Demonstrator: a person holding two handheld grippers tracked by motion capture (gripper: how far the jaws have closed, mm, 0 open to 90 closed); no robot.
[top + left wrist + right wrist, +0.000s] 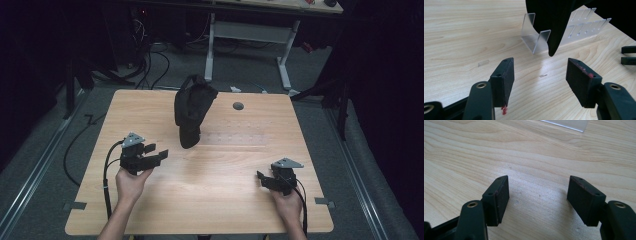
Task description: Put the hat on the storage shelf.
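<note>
A person seated at a light wooden desk (210, 200) holds a two-jaw gripper in each hand, both hands low over the near half of the desk. The left gripper (159, 156) points toward a black bag (192, 112) that stands upright near the middle of the far half of the desk, propped on a clear plastic stand (535, 37). The gripper's jaws stand apart with nothing between them. In the left gripper view, the two black pads (507, 80) frame bare wood, and the bag's dark lower tip hangs just ahead of and above the gap, not touching either pad. Smears of red mark the edges of both pads. Behind the bag's tip, the clear stand shows an upright front lip and a slotted back panel lying on the desk. At the right edge of that view, the tips of the other gripper's jaws are seen farther off.

The right gripper (261, 178) rests near the desk's near right corner, well apart from the bag, and points toward the middle of the desk. Its jaws are also apart and hold nothing; in the right gripper view, they bracket plain wood grain, with an edge of clear plastic at the top of the frame. A round grey grommet (238, 106) sits in the desk to the right of the bag.
</note>
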